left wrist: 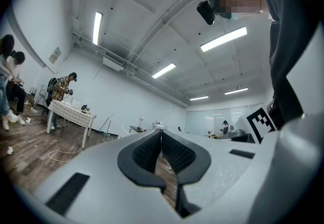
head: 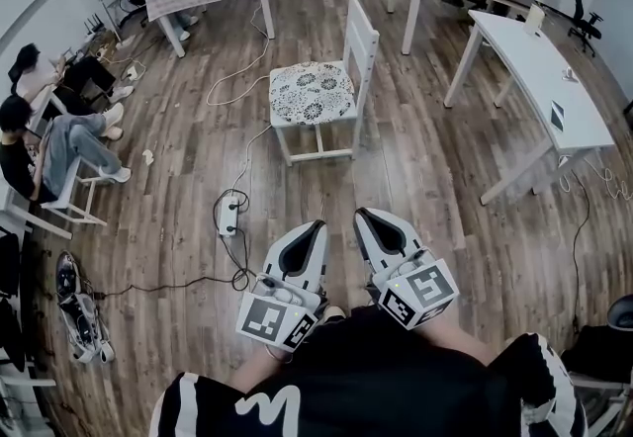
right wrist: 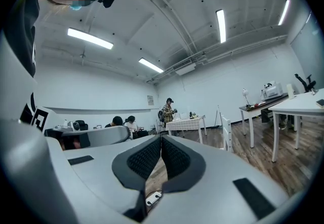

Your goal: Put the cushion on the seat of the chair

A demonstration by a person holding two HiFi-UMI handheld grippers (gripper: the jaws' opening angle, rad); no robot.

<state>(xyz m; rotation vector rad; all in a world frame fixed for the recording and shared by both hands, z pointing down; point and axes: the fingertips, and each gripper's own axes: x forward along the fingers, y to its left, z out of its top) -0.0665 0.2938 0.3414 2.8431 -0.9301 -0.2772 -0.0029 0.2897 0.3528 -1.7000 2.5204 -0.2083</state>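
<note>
Both clenched on nothing: hold left gripper [head: 317,225] and right gripper [head: 363,216] fingers back; check cushion [head: 312,92] ahead for flat, centred seating on chair [head: 361,30].

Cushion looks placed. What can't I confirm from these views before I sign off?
- Head view: the cushion covers the seat of the chair, so the seat itself is hidden. Whether the cushion lies flat is too small to tell.
- Right gripper view: the chair is tiny and partly behind the body of the right hand-held gripper. The cushion cannot be made out.
- Left gripper view: neither chair nor cushion shows.
</note>
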